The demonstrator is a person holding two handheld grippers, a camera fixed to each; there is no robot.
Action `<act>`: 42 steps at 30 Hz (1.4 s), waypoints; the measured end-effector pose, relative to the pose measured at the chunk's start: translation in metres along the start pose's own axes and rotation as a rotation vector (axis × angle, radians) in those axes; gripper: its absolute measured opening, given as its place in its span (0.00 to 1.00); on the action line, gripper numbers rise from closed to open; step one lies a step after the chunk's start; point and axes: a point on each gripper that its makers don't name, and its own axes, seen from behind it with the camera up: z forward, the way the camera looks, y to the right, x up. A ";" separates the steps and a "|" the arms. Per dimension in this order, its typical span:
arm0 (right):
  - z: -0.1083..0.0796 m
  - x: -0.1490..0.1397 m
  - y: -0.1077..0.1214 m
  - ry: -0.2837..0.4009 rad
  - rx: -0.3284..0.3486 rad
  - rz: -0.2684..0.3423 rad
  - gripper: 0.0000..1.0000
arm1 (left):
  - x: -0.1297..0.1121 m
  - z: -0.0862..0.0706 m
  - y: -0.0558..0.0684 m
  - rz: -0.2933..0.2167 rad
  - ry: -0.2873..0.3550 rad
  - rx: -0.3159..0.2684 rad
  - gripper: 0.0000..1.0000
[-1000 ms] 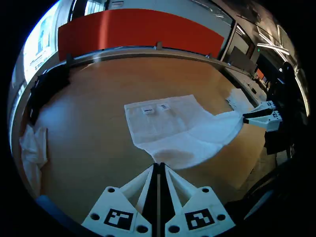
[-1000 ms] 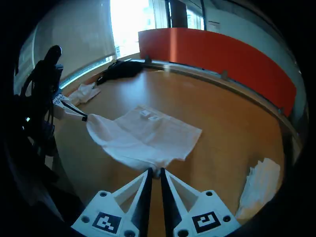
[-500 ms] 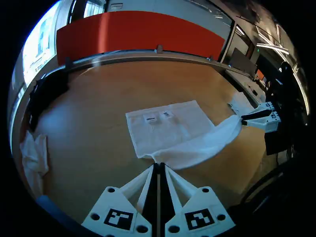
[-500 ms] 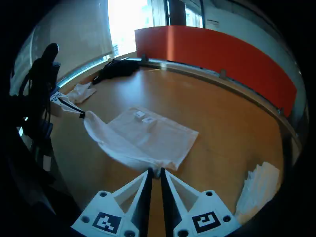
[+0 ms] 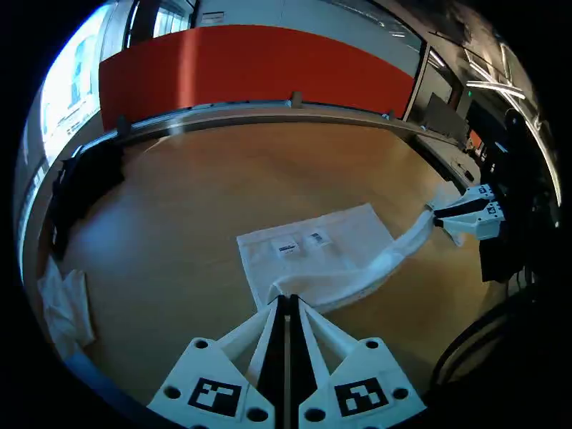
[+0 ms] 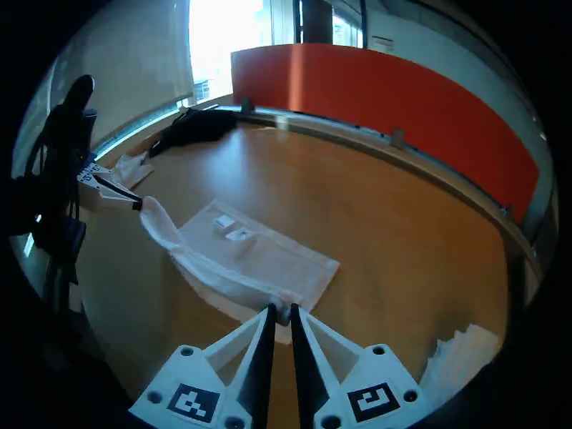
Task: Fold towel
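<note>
In the left gripper view we see the left gripper (image 5: 287, 300), fingers closed together on a corner of the white towel (image 5: 322, 247); the towel lies on the wooden table (image 5: 179, 207), well in front of the red partition (image 5: 250, 64). In the right gripper view, the right gripper (image 6: 281, 309) holds another corner between narrow fingers, far from that partition.

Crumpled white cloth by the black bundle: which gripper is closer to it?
Left. The left gripper is close beside the crumpled white cloth; the right gripper grips the towel's opposite end, farther away.
</note>
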 end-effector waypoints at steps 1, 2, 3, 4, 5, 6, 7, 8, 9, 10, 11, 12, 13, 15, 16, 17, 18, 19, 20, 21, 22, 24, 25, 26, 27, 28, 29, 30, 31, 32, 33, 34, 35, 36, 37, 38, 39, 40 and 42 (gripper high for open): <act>0.003 0.001 0.002 -0.002 -0.003 0.000 0.15 | 0.002 0.003 -0.002 0.002 -0.001 0.002 0.04; 0.006 0.002 0.005 -0.004 -0.006 -0.001 0.15 | 0.005 0.006 -0.003 0.003 -0.001 0.005 0.04; 0.008 0.003 0.007 -0.005 -0.008 0.001 0.15 | 0.007 0.009 -0.005 0.004 -0.002 0.007 0.04; 0.011 0.004 0.010 -0.006 -0.011 0.002 0.15 | 0.009 0.012 -0.006 0.006 -0.002 0.008 0.04; 0.013 0.005 0.012 -0.007 -0.014 0.003 0.15 | 0.011 0.014 -0.008 0.007 -0.002 0.010 0.04; 0.016 0.005 0.014 -0.008 -0.017 0.006 0.15 | 0.012 0.017 -0.009 0.009 -0.002 0.012 0.04; 0.018 0.006 0.016 -0.009 -0.020 0.009 0.15 | 0.014 0.019 -0.010 0.010 -0.003 0.013 0.04; 0.021 0.006 0.019 -0.010 -0.023 0.012 0.15 | 0.015 0.022 -0.011 0.012 -0.003 0.015 0.04; 0.023 0.005 0.020 -0.013 -0.023 0.015 0.15 | 0.015 0.025 -0.012 0.013 -0.006 0.016 0.04; 0.025 0.005 0.021 -0.015 -0.024 0.019 0.15 | 0.015 0.027 -0.013 0.014 -0.009 0.018 0.04; 0.027 0.004 0.022 -0.018 -0.024 0.023 0.15 | 0.015 0.030 -0.013 0.015 -0.012 0.020 0.04; 0.029 0.002 0.022 -0.023 -0.024 0.025 0.15 | 0.015 0.031 -0.014 0.015 -0.014 0.019 0.04; 0.030 0.001 0.023 -0.027 -0.024 0.027 0.15 | 0.014 0.033 -0.014 0.015 -0.017 0.019 0.04; 0.033 -0.003 0.024 -0.036 -0.024 0.031 0.15 | 0.012 0.037 -0.014 0.013 -0.024 0.017 0.04; 0.035 -0.004 0.024 -0.040 -0.024 0.032 0.15 | 0.010 0.039 -0.015 0.012 -0.028 0.017 0.04; 0.036 -0.006 0.025 -0.044 -0.023 0.034 0.15 | 0.008 0.041 -0.015 0.011 -0.033 0.016 0.04; 0.038 -0.008 0.025 -0.049 -0.023 0.036 0.15 | 0.006 0.044 -0.015 0.010 -0.038 0.015 0.04; 0.040 -0.010 0.025 -0.054 -0.022 0.038 0.15 | 0.004 0.046 -0.016 0.009 -0.043 0.015 0.04; 0.042 -0.012 0.025 -0.060 -0.022 0.041 0.15 | 0.002 0.049 -0.016 0.007 -0.049 0.014 0.04; 0.044 -0.013 0.025 -0.064 -0.022 0.044 0.15 | 0.000 0.052 -0.017 0.006 -0.052 0.016 0.04; 0.047 -0.015 0.026 -0.069 -0.022 0.047 0.15 | -0.001 0.055 -0.018 0.005 -0.055 0.018 0.04; 0.051 -0.017 0.026 -0.076 -0.023 0.055 0.15 | -0.004 0.060 -0.020 0.004 -0.059 0.022 0.04; 0.054 -0.017 0.027 -0.079 -0.024 0.059 0.15 | -0.005 0.063 -0.021 0.003 -0.061 0.024 0.04; 0.057 -0.018 0.027 -0.081 -0.025 0.064 0.15 | -0.006 0.066 -0.022 0.002 -0.063 0.026 0.04; 0.059 -0.018 0.028 -0.083 -0.027 0.068 0.15 | -0.007 0.069 -0.023 0.000 -0.065 0.029 0.04; 0.061 -0.017 0.029 -0.084 -0.028 0.072 0.15 | -0.008 0.071 -0.024 -0.003 -0.067 0.032 0.04; 0.064 -0.017 0.030 -0.085 -0.030 0.077 0.15 | -0.009 0.074 -0.025 -0.006 -0.070 0.035 0.04; 0.066 -0.017 0.030 -0.086 -0.032 0.082 0.15 | -0.008 0.076 -0.027 -0.009 -0.071 0.038 0.04; 0.068 -0.016 0.031 -0.087 -0.034 0.086 0.15 | -0.008 0.079 -0.028 -0.012 -0.072 0.040 0.04; 0.070 -0.016 0.032 -0.089 -0.036 0.091 0.15 | -0.007 0.081 -0.029 -0.016 -0.074 0.043 0.04; 0.072 -0.015 0.034 -0.089 -0.040 0.095 0.16 | -0.007 0.084 -0.030 -0.020 -0.074 0.046 0.04; 0.074 -0.015 0.035 -0.090 -0.044 0.099 0.16 | -0.006 0.086 -0.031 -0.024 -0.074 0.048 0.05; 0.076 -0.015 0.037 -0.091 -0.048 0.103 0.16 | -0.005 0.088 -0.032 -0.028 -0.075 0.051 0.05; 0.078 -0.015 0.038 -0.092 -0.053 0.105 0.16 | -0.004 0.091 -0.033 -0.031 -0.077 0.055 0.06; 0.080 -0.015 0.040 -0.094 -0.058 0.107 0.16 | -0.003 0.093 -0.035 -0.035 -0.079 0.058 0.07; 0.082 -0.015 0.042 -0.096 -0.064 0.109 0.17 | -0.003 0.096 -0.036 -0.038 -0.081 0.062 0.08; 0.083 -0.015 0.043 -0.098 -0.069 0.111 0.17 | -0.002 0.098 -0.038 -0.040 -0.081 0.069 0.09; 0.085 -0.015 0.044 -0.099 -0.075 0.112 0.17 | -0.002 0.100 -0.039 -0.043 -0.081 0.076 0.09; 0.087 -0.015 0.046 -0.103 -0.083 0.115 0.18 | -0.001 0.104 -0.043 -0.046 -0.081 0.090 0.10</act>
